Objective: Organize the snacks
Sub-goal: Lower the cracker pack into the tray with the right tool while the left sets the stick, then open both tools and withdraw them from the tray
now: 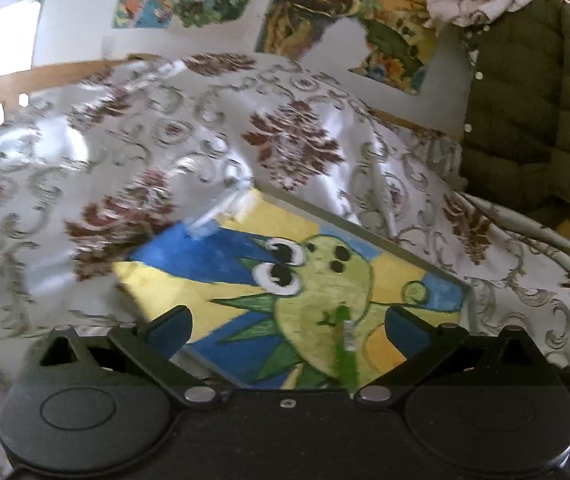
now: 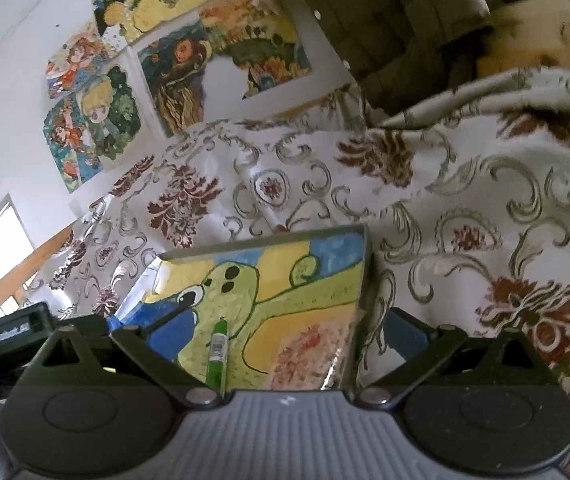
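Observation:
A painted board (image 1: 245, 280) showing a green cartoon creature on yellow and blue lies on a patterned white cloth (image 1: 145, 128). On the board rests a thin green stick with a printed label (image 1: 347, 356), partly blurred. Crumpled clear plastic (image 1: 221, 212) sits at the board's far left corner. My left gripper (image 1: 289, 320) hovers over the board's near edge, open, nothing between its fingers. In the right wrist view the same board (image 2: 305, 280) and green stick (image 2: 217, 356) lie just ahead of my right gripper (image 2: 289, 320), also open and empty.
An olive quilted jacket (image 1: 533, 100) (image 2: 385, 20) hangs at the far right. Colourful posters (image 1: 325, 12) (image 2: 177, 76) cover the white wall behind. A wooden rail (image 1: 45, 72) borders the cloth's far side. A black housing with a white label (image 2: 5, 336) shows at the right wrist view's left edge.

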A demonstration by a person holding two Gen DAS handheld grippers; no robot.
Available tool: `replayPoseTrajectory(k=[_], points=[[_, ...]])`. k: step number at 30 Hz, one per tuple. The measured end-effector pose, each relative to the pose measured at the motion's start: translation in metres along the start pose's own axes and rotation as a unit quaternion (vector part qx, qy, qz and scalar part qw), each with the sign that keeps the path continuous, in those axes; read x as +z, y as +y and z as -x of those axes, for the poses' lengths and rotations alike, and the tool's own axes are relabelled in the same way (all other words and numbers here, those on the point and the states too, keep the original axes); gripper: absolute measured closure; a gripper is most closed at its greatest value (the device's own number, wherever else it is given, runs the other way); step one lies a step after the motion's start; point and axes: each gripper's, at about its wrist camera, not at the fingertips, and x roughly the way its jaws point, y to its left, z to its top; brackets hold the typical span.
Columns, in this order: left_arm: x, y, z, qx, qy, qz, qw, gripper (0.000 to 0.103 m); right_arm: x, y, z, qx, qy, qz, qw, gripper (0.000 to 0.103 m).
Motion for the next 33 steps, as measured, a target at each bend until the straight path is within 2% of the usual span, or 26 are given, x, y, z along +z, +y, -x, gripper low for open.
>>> replayPoseTrajectory(k=[4,17,23,27,33], points=[[-0.003,0.015,0.029,0.023,-0.006,-0.015,0.9996,0.001,-0.004,0.013,0.022,-0.001,-0.011,0.025,1.000,0.000],[-0.038,0.079,0.126,0.055,-0.006,-0.047,0.9973,0.001,-0.028,0.065,0.084,0.010,-0.025,0.126,0.992,0.000],[-0.065,0.092,0.160,0.043,-0.005,-0.069,0.9967,0.001,-0.048,0.079,0.104,0.018,-0.007,0.152,0.988,0.000],[-0.084,0.089,0.169,0.028,0.004,-0.083,0.9962,0.001,-0.059,0.084,0.117,0.022,0.011,0.161,0.987,0.000],[-0.120,0.084,0.181,0.006,0.009,-0.096,0.9954,0.001,-0.080,0.085,0.132,0.000,0.066,0.162,0.984,0.000]])
